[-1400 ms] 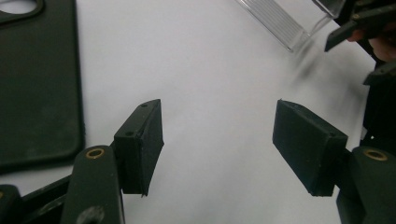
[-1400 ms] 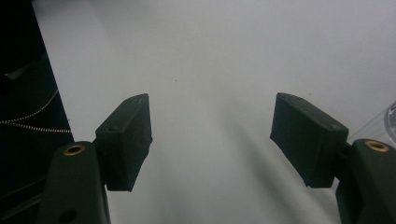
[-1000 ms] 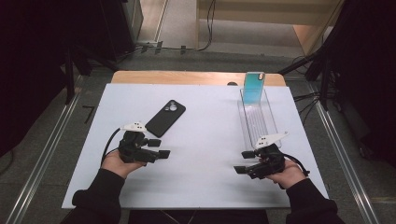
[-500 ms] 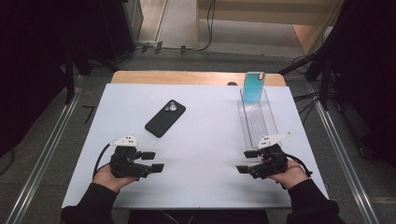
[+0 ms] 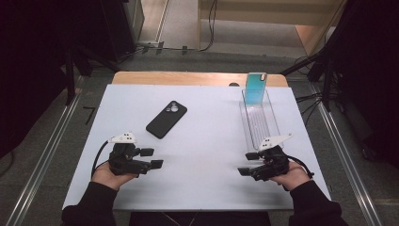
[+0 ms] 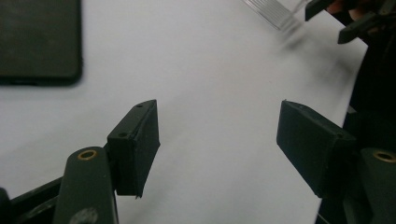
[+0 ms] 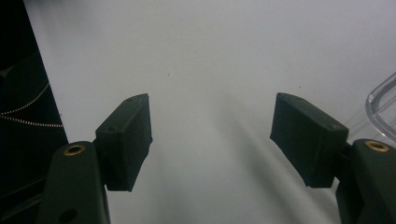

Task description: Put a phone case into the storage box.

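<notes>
Since the earlier frames we have drawn our left gripper back toward the near edge of the white table, away from the black phone, while our right gripper has kept its place. Both hands now rest low on the table, the jaws of each pointing inward toward the other.

Our left gripper's jaws stand wide apart with nothing between them, just bare tabletop. The black phone lies flat, camera side up, ahead of and a little to the far side of this gripper, well apart from its tips; in the left gripper view its dark corner sits at the upper left, beyond the jaws.

Our right gripper's jaws are also wide and hold nothing. The clear tray lies just beyond this gripper, its near end close to the grey plate on the gripper's top; in the right gripper view the tray's rounded rim shows just past the right-hand jaw. At the tray's far end a teal phone stands upright, well away from both grippers.
</notes>
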`<move>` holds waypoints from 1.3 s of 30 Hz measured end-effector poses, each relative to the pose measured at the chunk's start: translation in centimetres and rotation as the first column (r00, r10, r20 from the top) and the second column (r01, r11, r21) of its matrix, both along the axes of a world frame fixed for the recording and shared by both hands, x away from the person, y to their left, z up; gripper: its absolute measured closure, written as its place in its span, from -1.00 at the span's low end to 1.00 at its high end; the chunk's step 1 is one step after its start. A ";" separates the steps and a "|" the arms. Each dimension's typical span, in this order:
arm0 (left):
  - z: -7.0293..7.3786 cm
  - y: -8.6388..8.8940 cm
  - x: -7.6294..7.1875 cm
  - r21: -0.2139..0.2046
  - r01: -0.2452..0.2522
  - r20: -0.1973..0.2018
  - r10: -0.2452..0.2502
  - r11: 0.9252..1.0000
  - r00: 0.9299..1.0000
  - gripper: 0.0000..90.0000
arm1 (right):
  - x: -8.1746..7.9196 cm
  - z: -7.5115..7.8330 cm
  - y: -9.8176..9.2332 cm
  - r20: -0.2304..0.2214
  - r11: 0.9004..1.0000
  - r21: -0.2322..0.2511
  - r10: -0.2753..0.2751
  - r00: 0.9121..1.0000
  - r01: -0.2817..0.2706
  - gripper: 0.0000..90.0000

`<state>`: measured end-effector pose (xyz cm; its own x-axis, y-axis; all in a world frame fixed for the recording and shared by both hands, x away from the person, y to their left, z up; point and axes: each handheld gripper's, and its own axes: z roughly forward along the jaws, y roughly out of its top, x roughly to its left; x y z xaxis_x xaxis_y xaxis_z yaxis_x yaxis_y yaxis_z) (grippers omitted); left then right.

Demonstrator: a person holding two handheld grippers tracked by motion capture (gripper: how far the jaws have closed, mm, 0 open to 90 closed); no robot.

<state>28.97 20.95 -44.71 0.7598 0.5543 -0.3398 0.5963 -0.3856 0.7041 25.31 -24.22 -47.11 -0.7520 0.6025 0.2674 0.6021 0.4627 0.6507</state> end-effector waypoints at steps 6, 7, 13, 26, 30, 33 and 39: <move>0.5 -0.3 1.3 0.002 0.006 0.025 -0.006 1.000 1.000 -0.40 | 0.0 0.0 -0.1 -0.003 1.000 0.002 -0.001 1.000 0.001 -0.40; 0.5 -0.4 1.5 0.002 0.006 0.022 -0.006 1.000 1.000 -0.41 | 0.0 0.0 -0.1 -0.003 1.000 0.003 -0.001 1.000 0.001 -0.40; 0.7 -0.4 3.2 -0.029 0.013 -0.022 -0.014 0.999 1.000 -0.72 | 0.0 0.0 -0.2 -0.004 1.000 0.003 -0.004 1.000 0.004 -0.40; 1.3 -0.6 7.7 -0.022 -0.014 0.003 0.014 1.000 1.000 -0.87 | 0.1 0.0 -0.2 -0.004 1.000 0.009 -0.005 1.000 0.005 -0.40; 1.3 -0.6 9.0 -0.002 -0.031 0.019 0.031 1.000 0.999 -0.87 | 0.1 0.0 -0.2 0.000 1.000 0.008 0.000 1.000 0.000 -0.40; 1.3 -0.6 10.1 0.028 -0.043 0.038 0.042 0.999 0.998 -0.87 | 0.1 0.0 -0.2 0.000 1.000 0.008 0.001 1.000 -0.001 -0.40; 1.0 -0.7 12.4 0.034 -0.066 0.048 0.064 0.997 0.997 -0.87 | 0.2 -0.1 -0.1 -0.006 1.000 0.001 -0.002 1.000 0.002 -0.40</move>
